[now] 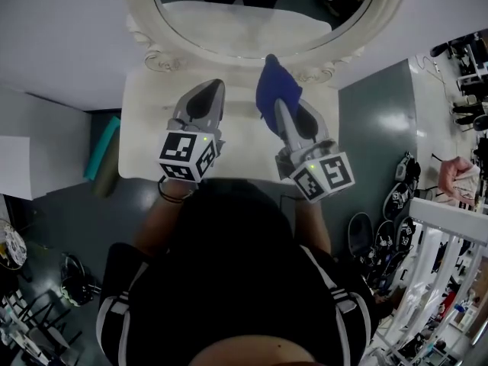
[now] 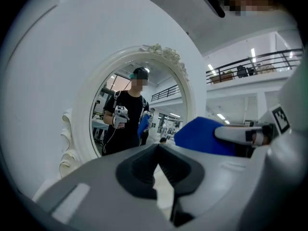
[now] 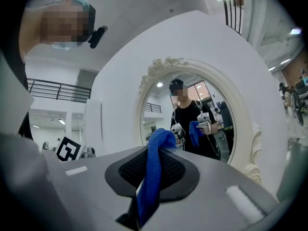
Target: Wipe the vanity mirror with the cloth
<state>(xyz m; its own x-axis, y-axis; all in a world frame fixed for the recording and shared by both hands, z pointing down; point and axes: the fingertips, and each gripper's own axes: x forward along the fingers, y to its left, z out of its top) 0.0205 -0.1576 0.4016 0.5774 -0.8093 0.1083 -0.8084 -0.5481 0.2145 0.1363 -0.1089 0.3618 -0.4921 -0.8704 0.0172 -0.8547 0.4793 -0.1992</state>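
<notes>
Right gripper [image 1: 280, 110] is clamped on the blue cloth [image 1: 272, 85]. The right gripper view shows a narrow fold [image 3: 153, 177] pinched between the pads, with the rest bunched above the tips. The cloth is held up in front of the lower rim of the vanity mirror [image 1: 259, 14] and appears short of the glass, so wiping does not look started. Left gripper [image 1: 213, 88] has its jaws together with nothing between them and sits alongside over the white tabletop [image 1: 145, 128]. Risk 1: the pinch is thin, so drag on the glass could pull the cloth free. Risk 2: the cloth covers only one side of the tips, so a hard jaw edge could meet the glass and mark it if the approach is angled wrong. Risk 3: the carved scrolls of the frame [image 1: 164, 58] lie directly between the cloth and the glass, so a low sweep may snag there. Risk 4: the idle left gripper is near that frame and could knock it. Surroundings: a teal object [image 1: 103, 147] I cannot identify sits beside the table on the left, and there is loose gear on the floor [image 1: 396, 197] at right. Nothing lies on the tabletop in the path.
</notes>
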